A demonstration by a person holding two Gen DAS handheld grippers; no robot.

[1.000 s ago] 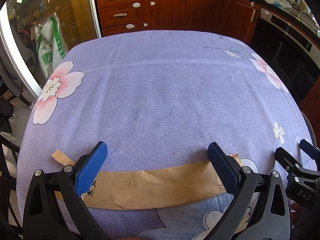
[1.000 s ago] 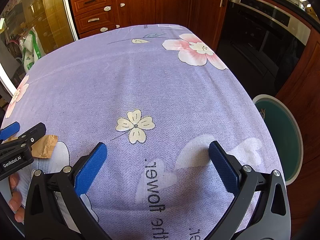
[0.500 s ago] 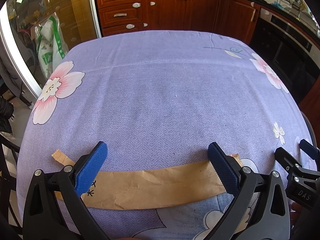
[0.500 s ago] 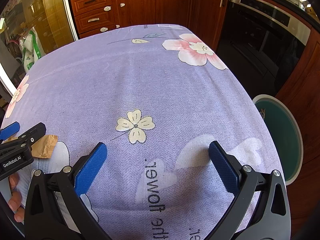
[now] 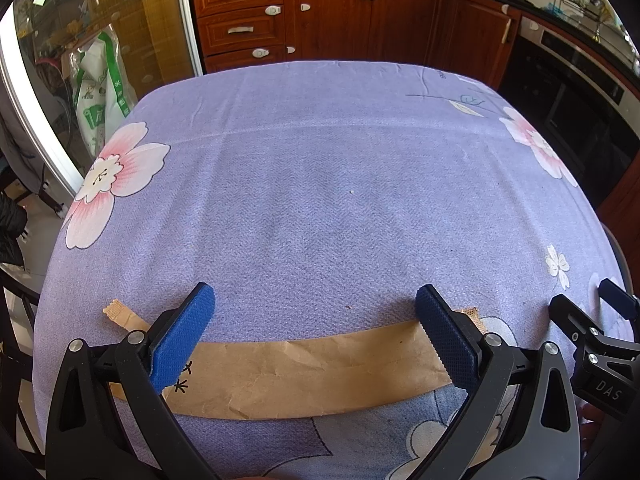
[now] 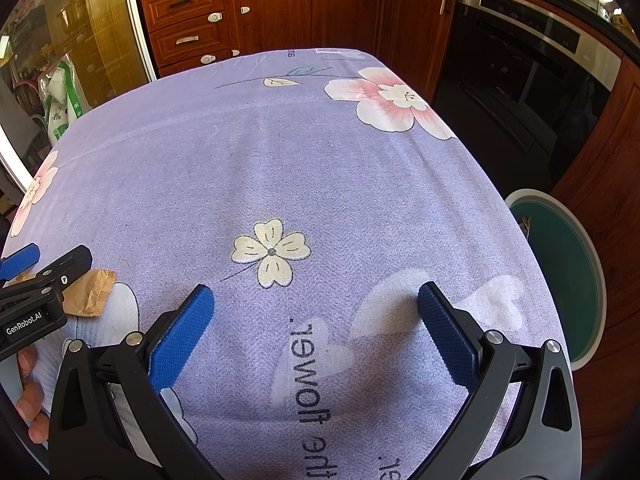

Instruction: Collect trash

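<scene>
A flat brown paper bag (image 5: 304, 372) lies near the front edge of the table with the purple flowered cloth (image 5: 340, 184). My left gripper (image 5: 316, 320) hovers open just over it, one blue pad near each end of the bag, nothing between them. In the right wrist view the bag's right end (image 6: 90, 292) peeks out at the far left beside the left gripper's tip. My right gripper (image 6: 316, 324) is open above bare cloth, right of the bag. A round bin with a teal inside (image 6: 560, 276) stands on the floor off the table's right edge.
Dark wooden cabinets (image 5: 328, 12) run behind the table, and an oven (image 6: 520, 68) sits at the right. A white and green plastic bag (image 5: 100, 92) hangs behind glass at the left. A person's fingers (image 6: 30, 400) hold the left gripper.
</scene>
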